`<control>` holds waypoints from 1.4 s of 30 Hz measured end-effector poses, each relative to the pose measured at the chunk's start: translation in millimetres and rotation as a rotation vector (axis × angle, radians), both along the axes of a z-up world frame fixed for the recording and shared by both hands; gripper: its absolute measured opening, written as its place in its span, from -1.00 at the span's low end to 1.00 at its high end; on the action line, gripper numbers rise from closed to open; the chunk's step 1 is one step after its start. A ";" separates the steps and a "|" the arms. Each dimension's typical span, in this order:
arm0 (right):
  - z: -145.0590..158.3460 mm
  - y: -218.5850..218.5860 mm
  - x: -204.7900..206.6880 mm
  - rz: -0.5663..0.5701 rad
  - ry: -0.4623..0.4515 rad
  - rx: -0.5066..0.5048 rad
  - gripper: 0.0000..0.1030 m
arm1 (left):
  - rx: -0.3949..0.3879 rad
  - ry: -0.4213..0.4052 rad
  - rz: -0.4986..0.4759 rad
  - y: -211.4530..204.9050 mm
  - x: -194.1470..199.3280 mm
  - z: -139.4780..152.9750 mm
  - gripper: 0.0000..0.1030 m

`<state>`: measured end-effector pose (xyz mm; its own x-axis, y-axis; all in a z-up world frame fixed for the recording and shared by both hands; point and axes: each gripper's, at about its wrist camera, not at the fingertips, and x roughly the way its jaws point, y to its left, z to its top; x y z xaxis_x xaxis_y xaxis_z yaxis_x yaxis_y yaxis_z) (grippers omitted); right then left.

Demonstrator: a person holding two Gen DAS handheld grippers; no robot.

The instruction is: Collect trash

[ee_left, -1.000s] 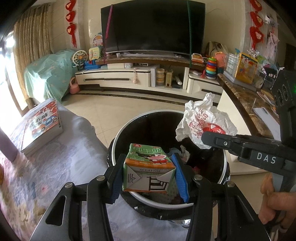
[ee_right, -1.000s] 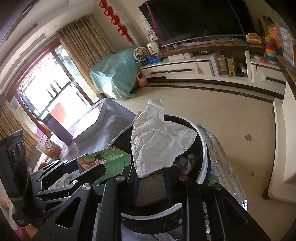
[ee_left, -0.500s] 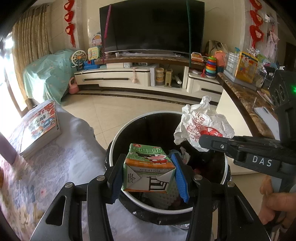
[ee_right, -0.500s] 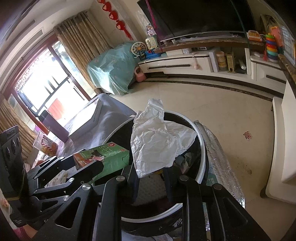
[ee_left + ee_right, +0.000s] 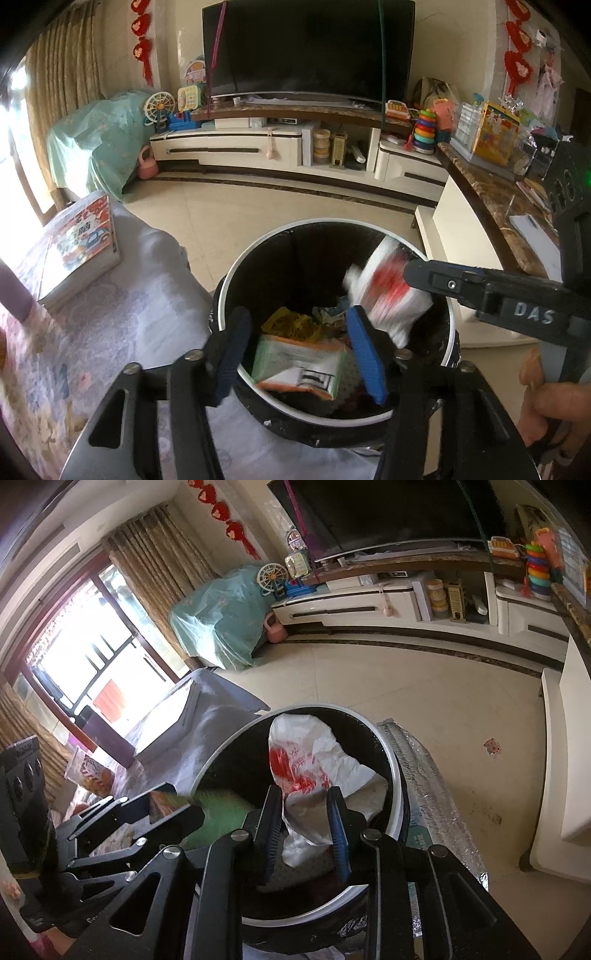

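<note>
Both grippers hang over the round black bin [image 5: 373, 236], whose white rim fills the lower middle of each wrist view. Left gripper [image 5: 301, 360] has its jaws parting, blue pads wide, and the green and orange carton [image 5: 301, 363] sits blurred between them, clear of both pads and dropping among the rubbish inside the bin. Right gripper [image 5: 303, 834] is also opening; the crumpled white plastic bag [image 5: 317, 771] with red print lies between its fingers, slumped against the bin's inner wall, and I cannot tell whether a pad touches it. In the left wrist view that bag [image 5: 391, 295] is a blur beside the right gripper's black finger.

A cloth-covered table [image 5: 110, 321] stands just beside the bin, bearing a book [image 5: 79, 243]. A hand [image 5: 550, 410] grips the right tool's handle at the frame edge.
</note>
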<state>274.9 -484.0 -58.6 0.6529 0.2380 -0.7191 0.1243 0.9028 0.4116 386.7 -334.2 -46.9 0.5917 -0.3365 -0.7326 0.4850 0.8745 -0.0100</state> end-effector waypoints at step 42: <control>63.8 137.7 -148.8 -0.095 -0.343 -0.403 1.00 | -0.241 -0.232 0.299 186.4 -216.4 27.9 0.75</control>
<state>126.1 -346.2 5.2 0.8714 -0.0841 -0.4832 0.1322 0.9890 0.0665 170.3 -147.8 -18.9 0.8283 -0.2704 -0.4907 0.2247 0.9626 -0.1512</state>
